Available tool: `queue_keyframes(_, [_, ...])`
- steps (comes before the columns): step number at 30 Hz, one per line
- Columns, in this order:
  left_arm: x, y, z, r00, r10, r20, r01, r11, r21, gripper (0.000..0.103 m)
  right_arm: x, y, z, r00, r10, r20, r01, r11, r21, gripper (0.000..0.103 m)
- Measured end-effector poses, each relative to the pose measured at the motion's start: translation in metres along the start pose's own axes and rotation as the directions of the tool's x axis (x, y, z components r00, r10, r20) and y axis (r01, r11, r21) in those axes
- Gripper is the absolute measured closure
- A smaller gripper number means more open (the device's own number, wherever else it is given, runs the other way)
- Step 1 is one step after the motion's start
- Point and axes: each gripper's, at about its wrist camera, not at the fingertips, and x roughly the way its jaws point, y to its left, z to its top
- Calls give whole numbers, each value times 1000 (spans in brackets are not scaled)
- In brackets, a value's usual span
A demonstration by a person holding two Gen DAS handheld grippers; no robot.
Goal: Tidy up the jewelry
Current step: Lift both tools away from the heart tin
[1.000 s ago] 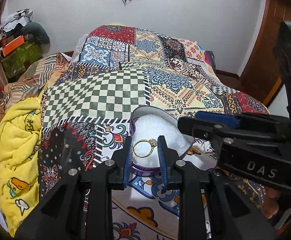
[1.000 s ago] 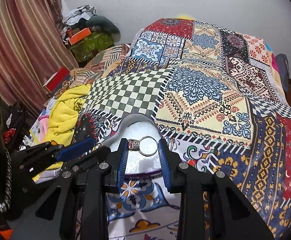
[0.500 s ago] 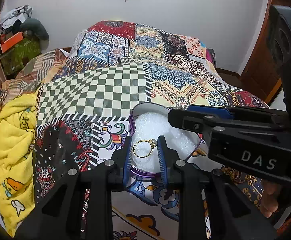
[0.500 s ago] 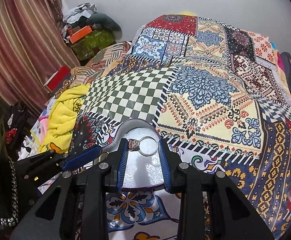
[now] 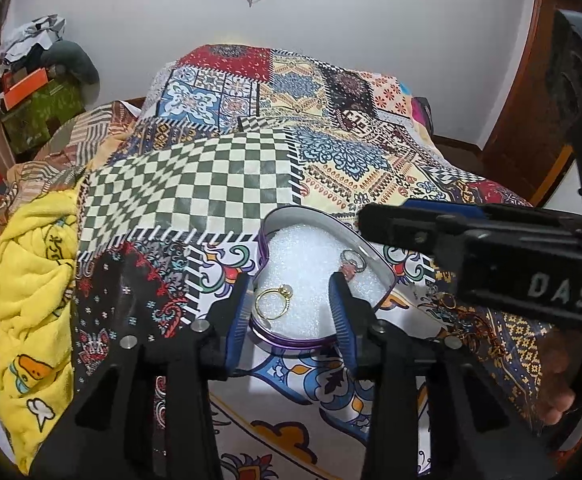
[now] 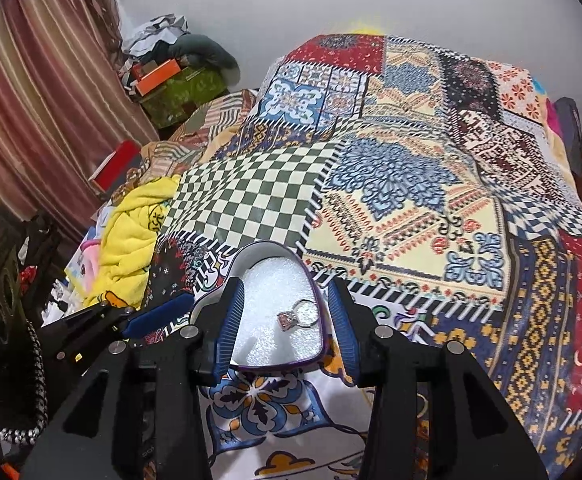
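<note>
With both rings lying on the foam of the heart-shaped box (image 5: 265, 236) | left gripper (image 5: 289, 312): fingers spread, gold ring (image 5: 271, 301) loose between them | right gripper (image 6: 287, 320): fingers spread around silver ring (image 6: 299, 315) | lift straight up so you don't snag either.

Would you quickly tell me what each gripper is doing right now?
Left gripper: open, holding nothing; gold ring lies in the box.
Right gripper: open, holding nothing; silver ring lies in the box.
</note>
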Motion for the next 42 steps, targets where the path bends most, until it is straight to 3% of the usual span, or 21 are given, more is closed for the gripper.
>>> queue_keyframes(23, [-61,-28,-5,999,18,48,-19,1000,22,64,-78,-30,-41,992,-121,40,118,991,59,63])
queue_keyframes(33, [-54,-59,-21,1000,-27,-11,28,998,48,63,-93,-64,-75,982,-190,-16,191,976,105,63])
queue_keyframes(42, [-28,-81,-35,995,-54,-84,59,996,67,63,-85,-83,-103,979,-185,-85,195,972,131,63])
